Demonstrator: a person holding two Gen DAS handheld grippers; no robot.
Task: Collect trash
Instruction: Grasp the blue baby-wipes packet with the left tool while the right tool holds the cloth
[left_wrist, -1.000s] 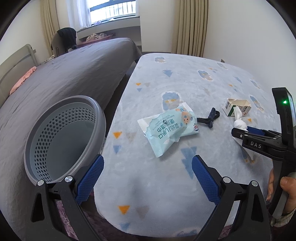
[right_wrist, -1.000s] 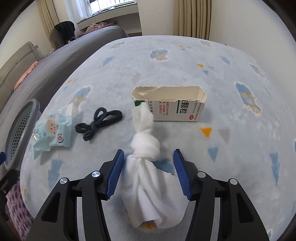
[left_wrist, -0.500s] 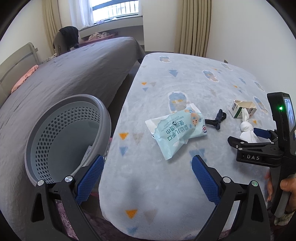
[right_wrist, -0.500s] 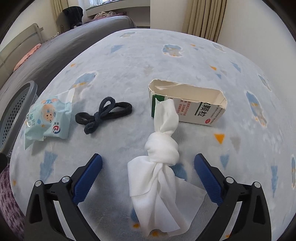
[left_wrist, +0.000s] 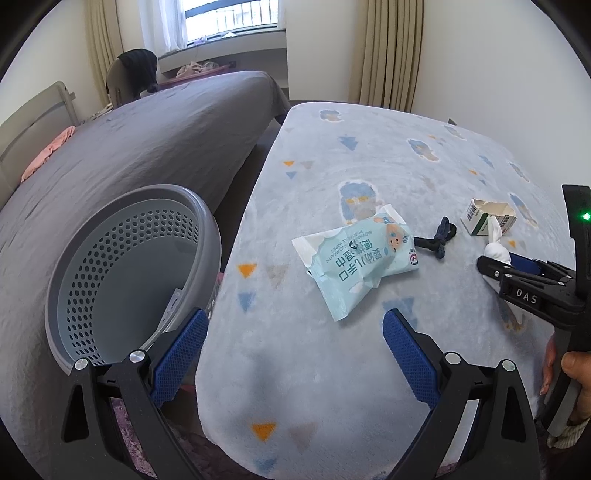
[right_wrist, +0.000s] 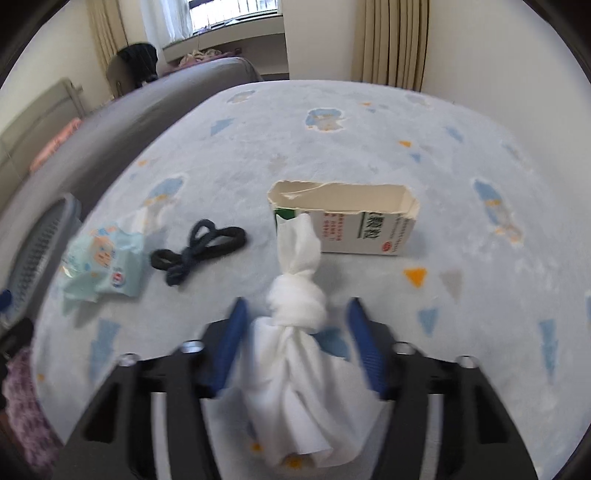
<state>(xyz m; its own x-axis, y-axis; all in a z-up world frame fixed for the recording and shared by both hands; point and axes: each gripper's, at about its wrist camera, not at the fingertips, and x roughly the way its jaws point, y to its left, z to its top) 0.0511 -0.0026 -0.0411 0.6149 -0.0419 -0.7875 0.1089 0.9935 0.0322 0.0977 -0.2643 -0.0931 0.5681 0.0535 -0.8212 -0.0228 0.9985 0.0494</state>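
- The right gripper (right_wrist: 295, 343) straddles the knotted white tissue (right_wrist: 295, 332); its blue pads (right_wrist: 231, 347) sit close on either side of the bundle, but motion blur hides whether they press it, so I cannot tell if it is gripped
- Just beyond the tissue's tip stands a torn-open cardboard box (right_wrist: 351, 229) on the patterned blanket (right_wrist: 332, 147); left of it lie a black hair tie (right_wrist: 199, 247) and a crumpled wet-wipes packet (right_wrist: 103, 262)
- The left gripper (left_wrist: 291, 350) hangs with jaws spread wide, holding nothing, above the blanket's near edge; the grey perforated basket (left_wrist: 207, 229) sits just beside its left finger, against the grey bed (left_wrist: 147, 129)
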